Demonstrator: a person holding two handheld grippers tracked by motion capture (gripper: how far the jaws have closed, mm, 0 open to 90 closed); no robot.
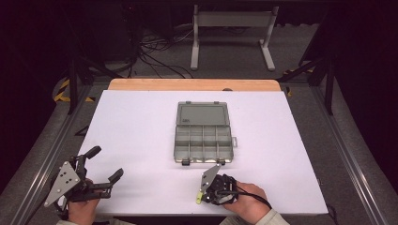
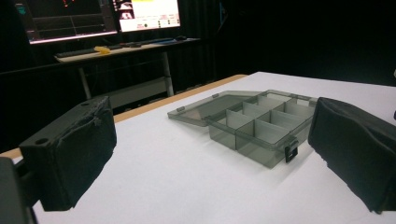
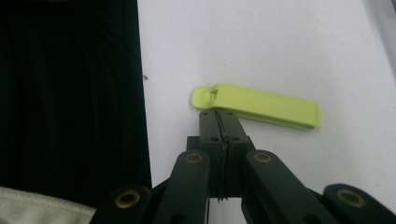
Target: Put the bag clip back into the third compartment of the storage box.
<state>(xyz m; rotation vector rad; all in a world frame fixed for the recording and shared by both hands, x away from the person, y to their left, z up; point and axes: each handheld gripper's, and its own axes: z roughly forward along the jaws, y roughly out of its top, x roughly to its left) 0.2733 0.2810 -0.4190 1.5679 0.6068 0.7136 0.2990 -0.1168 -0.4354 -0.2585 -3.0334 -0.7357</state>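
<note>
Clip [image 3: 257, 106] at right claw [image 3: 219, 112] tips

Left gripper [image 1: 104, 165]: black frame, two black padded jaw blocks, fabric-like covering, small round hole in top of one block; grey three-cornered plate with dark screw holes on top. Right gripper [image 3: 218, 114]: black linkage arms, brass-coloured pivot pins, slim black fingertips with small screws; grey plate on top, black cable looping near hand [image 1: 246, 199]. Pale sleeve cuffs at near edge.
</note>
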